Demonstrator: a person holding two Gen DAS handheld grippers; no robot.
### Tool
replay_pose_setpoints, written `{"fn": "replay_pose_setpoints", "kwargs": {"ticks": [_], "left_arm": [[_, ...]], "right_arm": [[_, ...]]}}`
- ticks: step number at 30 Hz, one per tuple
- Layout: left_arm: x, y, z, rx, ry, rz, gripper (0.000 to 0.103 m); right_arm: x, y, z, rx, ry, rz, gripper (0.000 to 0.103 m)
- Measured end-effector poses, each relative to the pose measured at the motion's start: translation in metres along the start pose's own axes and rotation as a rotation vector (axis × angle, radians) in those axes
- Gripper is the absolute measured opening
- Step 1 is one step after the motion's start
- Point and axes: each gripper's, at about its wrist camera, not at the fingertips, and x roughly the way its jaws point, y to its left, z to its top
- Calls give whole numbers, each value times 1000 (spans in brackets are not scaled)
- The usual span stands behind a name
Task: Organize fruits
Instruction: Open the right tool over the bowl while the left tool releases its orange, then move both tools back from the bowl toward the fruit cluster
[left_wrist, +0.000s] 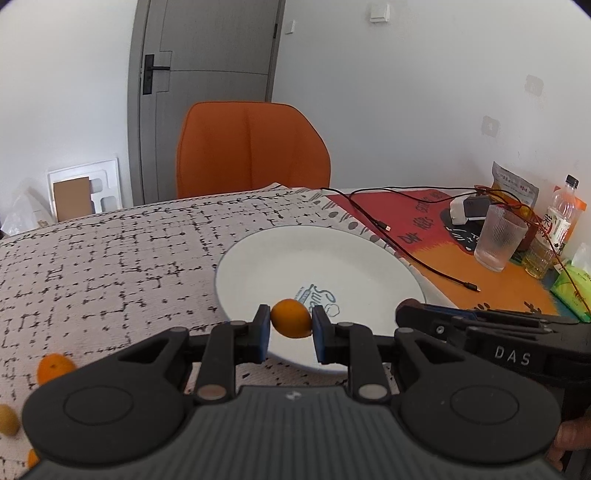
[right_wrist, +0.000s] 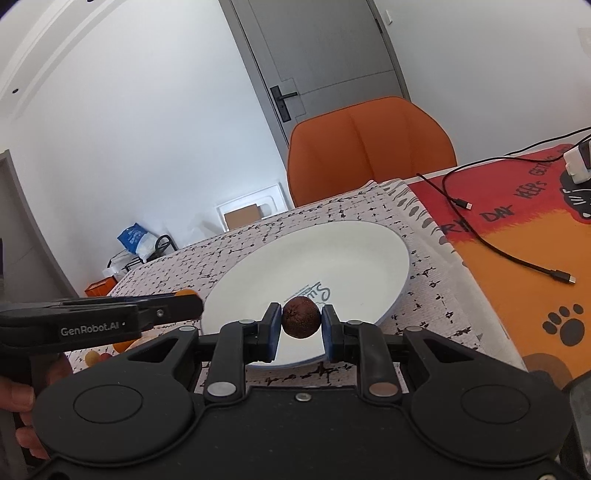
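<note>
A white plate (left_wrist: 369, 254) with a blue print lies on the patterned cloth and holds no fruit. My left gripper (left_wrist: 290, 321) is shut on a small orange fruit (left_wrist: 290, 318) above the plate's near rim. My right gripper (right_wrist: 301, 320) is shut on a dark brown round fruit (right_wrist: 301, 316) over the same plate (right_wrist: 362, 247). In the left wrist view the right gripper (left_wrist: 410, 308) comes in from the right at the plate's edge. In the right wrist view the left gripper (right_wrist: 195, 301) reaches in from the left. Loose orange fruit (left_wrist: 55, 367) and a yellowish fruit (left_wrist: 8, 419) lie on the cloth at lower left.
An orange chair (left_wrist: 251, 147) stands behind the table. On the right lie a black cable (left_wrist: 424, 266), a ribbed glass (left_wrist: 498, 238), a bottle (left_wrist: 561, 214), packets and a white charger (right_wrist: 578, 162) on an orange and red mat (right_wrist: 535, 258). A hand (right_wrist: 22, 398) holds the left tool.
</note>
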Motion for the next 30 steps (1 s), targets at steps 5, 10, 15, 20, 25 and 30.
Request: {"fn": "replay_pose_setpoints", "kwargs": {"ticks": [5,10,15,20,25,30], "left_arm": [[15,-5,1,21,20,-9,22],[26,-8,1,29,56,-21,23],[21,-3,3,21,52,-11,26],[9,5,4,7,41,11,34],[-7,13,3,-6,16,32,53],[-23,20,0,-21,1,53,67]], "right_arm": [[8,-5,0,3,11,-5,22],[11,-6,-1,9,21,-12,29],[10,-6,1,10,15,-19,29],[10,-2,0,8,15,-21,31],[5,6,-2,-3,9,-29,47],[-3,14,-1,-22,-23,-49,61]]}}
